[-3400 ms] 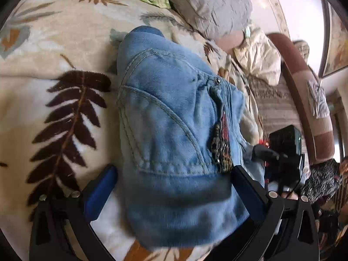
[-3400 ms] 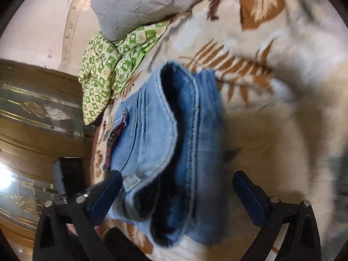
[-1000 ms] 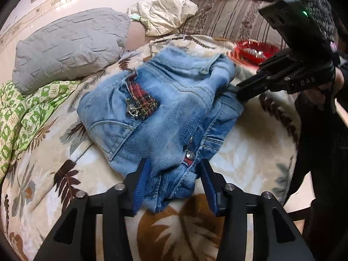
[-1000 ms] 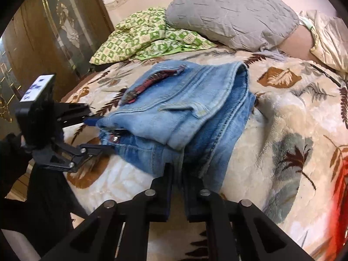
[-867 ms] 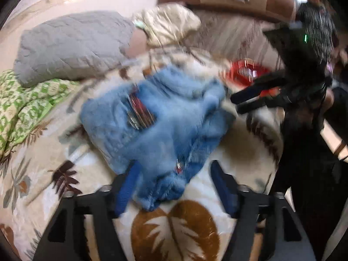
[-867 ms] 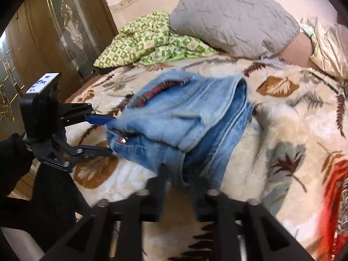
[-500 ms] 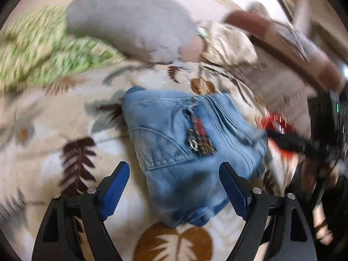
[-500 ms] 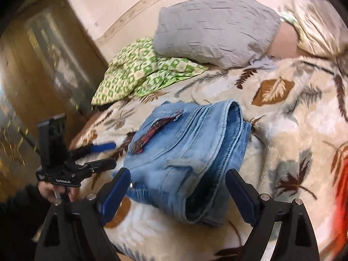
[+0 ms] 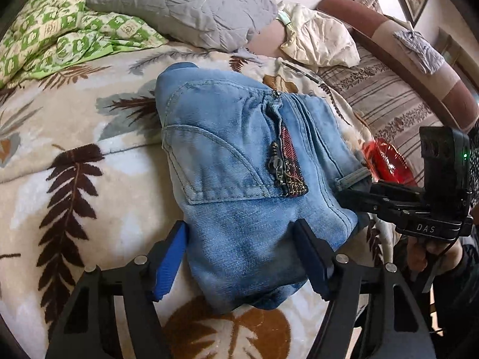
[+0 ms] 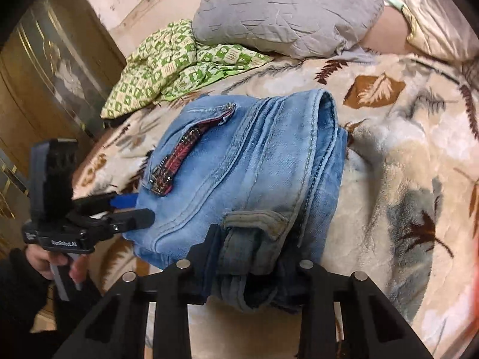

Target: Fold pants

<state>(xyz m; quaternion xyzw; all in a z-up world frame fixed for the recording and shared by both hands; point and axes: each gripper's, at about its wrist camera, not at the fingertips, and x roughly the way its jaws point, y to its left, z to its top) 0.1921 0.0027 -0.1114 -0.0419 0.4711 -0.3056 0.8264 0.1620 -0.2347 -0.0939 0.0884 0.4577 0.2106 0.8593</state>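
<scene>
Folded jeans (image 9: 239, 161) lying on the bed (image 9: 60, 155). Left tool (image 9: 239, 257) spread wide, straddling the near edge. Right tool (image 10: 254, 257) clamped on the waistband bundle; fingertips buried in denim.

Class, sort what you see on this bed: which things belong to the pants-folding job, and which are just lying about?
Part of the job:
- folded jeans
- left gripper, open around their near edge
- right gripper, straddling the waistband end

Lying about:
- grey pillow
- green patterned cloth
- cream cloth
- red dish
</scene>
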